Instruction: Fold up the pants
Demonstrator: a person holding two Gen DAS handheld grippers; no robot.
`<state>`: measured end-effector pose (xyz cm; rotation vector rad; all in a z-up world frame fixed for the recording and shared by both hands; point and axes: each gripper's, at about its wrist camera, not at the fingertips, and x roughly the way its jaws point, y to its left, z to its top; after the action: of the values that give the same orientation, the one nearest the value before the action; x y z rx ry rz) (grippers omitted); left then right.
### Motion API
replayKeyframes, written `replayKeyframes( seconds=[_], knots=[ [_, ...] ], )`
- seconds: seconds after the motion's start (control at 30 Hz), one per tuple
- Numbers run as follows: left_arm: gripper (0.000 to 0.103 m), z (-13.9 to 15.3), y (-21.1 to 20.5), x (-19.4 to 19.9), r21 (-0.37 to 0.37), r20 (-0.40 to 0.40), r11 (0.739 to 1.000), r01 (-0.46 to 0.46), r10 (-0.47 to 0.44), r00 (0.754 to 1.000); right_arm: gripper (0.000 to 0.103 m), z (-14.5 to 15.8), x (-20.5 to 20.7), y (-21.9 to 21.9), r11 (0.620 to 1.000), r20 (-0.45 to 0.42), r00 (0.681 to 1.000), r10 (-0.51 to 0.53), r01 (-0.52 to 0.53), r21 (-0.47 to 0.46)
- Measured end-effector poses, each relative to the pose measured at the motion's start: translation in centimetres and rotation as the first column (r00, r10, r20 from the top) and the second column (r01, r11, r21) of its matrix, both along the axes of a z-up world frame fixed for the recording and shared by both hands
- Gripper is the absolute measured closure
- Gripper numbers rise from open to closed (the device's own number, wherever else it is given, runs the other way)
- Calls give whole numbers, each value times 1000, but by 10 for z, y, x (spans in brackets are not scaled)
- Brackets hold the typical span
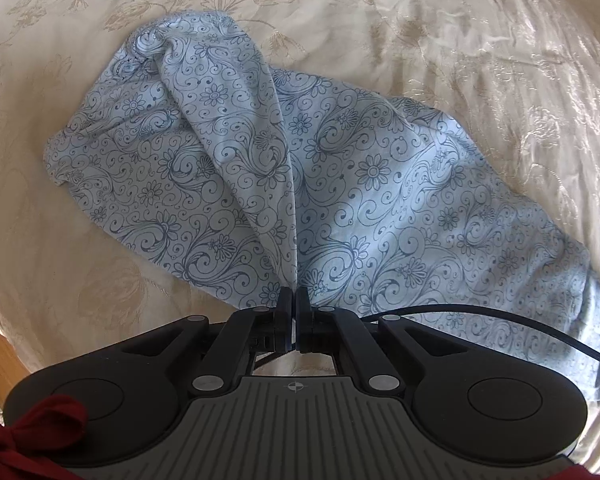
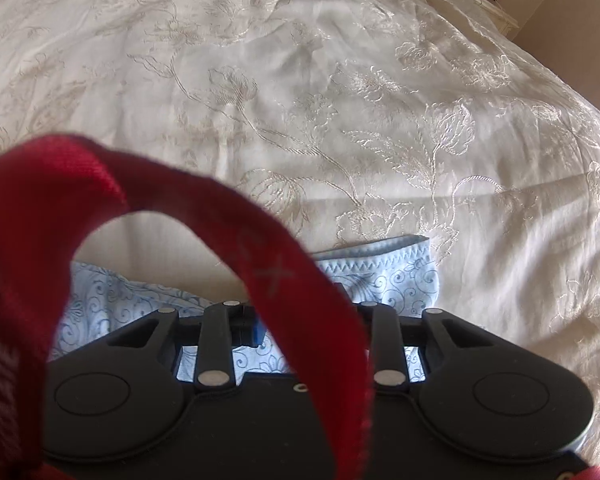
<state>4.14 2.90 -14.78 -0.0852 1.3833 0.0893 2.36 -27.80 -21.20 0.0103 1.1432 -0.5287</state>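
right gripper (image 2: 296, 320) behind red strap (image 2: 260, 248)

Soft daylight throughout, bright but not harsh. Sheen and mild glare on the embroidered bedspread (image 2: 340, 80) toward the upper right. Gentle shadows in the folds of the pants (image 1: 300, 160). Strong fisheye bending and dark vignetting at corners. Red strap (image 2: 260, 248) close to the right lens, blurred, blocking the jaws.
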Motion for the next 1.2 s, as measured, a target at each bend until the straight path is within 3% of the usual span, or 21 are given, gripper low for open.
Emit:
replayKeyframes(
  seconds=[0.03, 0.07, 0.2, 0.27, 0.5, 0.83, 0.97, 1.07, 1.2],
  knots=[
    [102, 1, -1, -1, 4, 0, 1000, 1, -1, 1000, 90, 2, -3, -2, 1000, 11, 1000, -2, 2, 5],
    [102, 1, -4, 0, 8, 4, 1000, 2, -2, 1000, 98, 9, -10, -8, 999, 39, 999, -11, 10, 33],
    [102, 9, -7, -2, 11, 34, 1000, 11, -12, 999, 98, 57, -52, -31, 997, 197, 978, -73, 63, 54],
    [102, 12, -9, -5, 20, 46, 1000, 18, -19, 999, 98, 70, -80, -47, 990, 234, 964, -127, 109, 89],
    [102, 7, -10, -8, 37, 55, 999, 4, -6, 998, 98, 44, -140, -89, 959, 149, 957, -249, 221, 178],
    [102, 23, -16, -18, 56, 109, 998, 15, -21, 994, 97, 51, -146, -91, 975, 161, 969, -189, 167, 145],
    [102, 11, -19, -21, 44, 65, 999, 25, -28, 998, 91, 30, -143, -103, 960, 53, 969, -240, 229, 164],
    [101, 16, -19, -31, 3, 88, 999, 38, -38, 995, 81, 38, -149, -101, 965, 77, 967, -242, 231, 124],
    [101, 26, -22, -41, 36, 118, 997, 70, -74, 990, 75, 52, -153, -96, 972, 115, 967, -229, 221, 76]
  ],
)
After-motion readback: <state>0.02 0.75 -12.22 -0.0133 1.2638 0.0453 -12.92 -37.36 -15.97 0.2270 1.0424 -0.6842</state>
